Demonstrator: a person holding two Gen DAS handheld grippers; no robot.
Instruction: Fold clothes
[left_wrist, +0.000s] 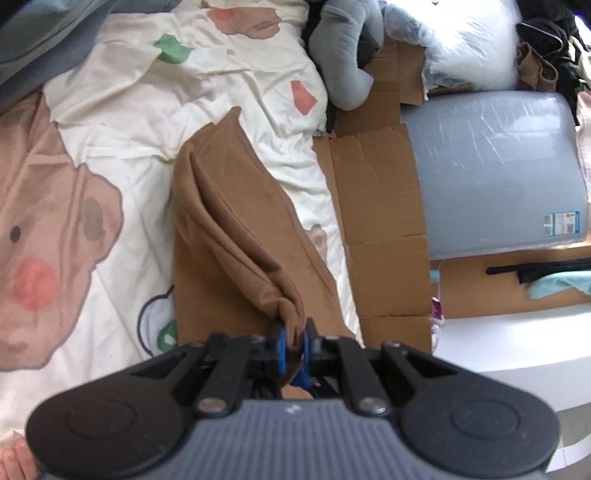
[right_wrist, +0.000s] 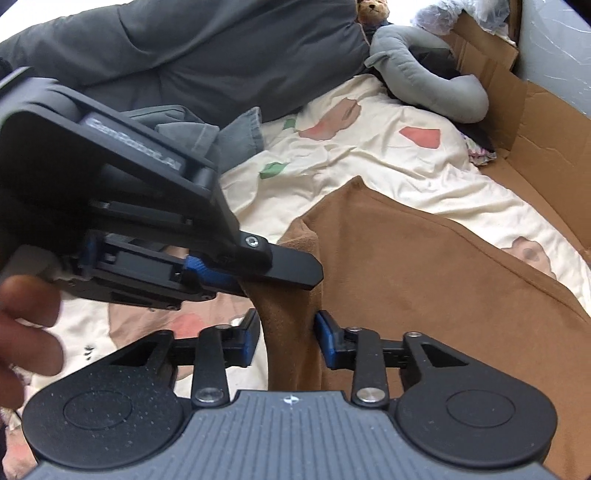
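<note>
Brown garment (left_wrist: 236, 236) is lying along the right-hand side of the bed, on the cream cartoon-print sheet (left_wrist: 122, 155), with its near end lifted and bunched. Nearest the camera in the left wrist view, the left gripper (left_wrist: 293, 341) is pinching that bunched corner, its blue pads closed tight on the cloth. In the right wrist view the right gripper (right_wrist: 286, 332) is straddling the same hanging strip just below the left one; its fingers are standing a little apart on either side of the fabric, and the pads do not look to be pressing yet. A hand (right_wrist: 26, 332) is showing at the left edge of that view, wrapped round the left tool.

Further out, the garment is running away from the grippers as a long doubled band, one lengthwise fold already looking made, its far end reaching toward the middle of the sheet. Judging from this, folding is partly along: the crosswise folds and the final smoothing are probably remaining.

Beyond it, a grey plush toy (left_wrist: 340, 55) is resting by the far right edge, beside flattened cardboard (left_wrist: 376, 206). A dark grey garment (right_wrist: 221, 55) is heaped at the far-left corner, seemingly waiting.
</note>
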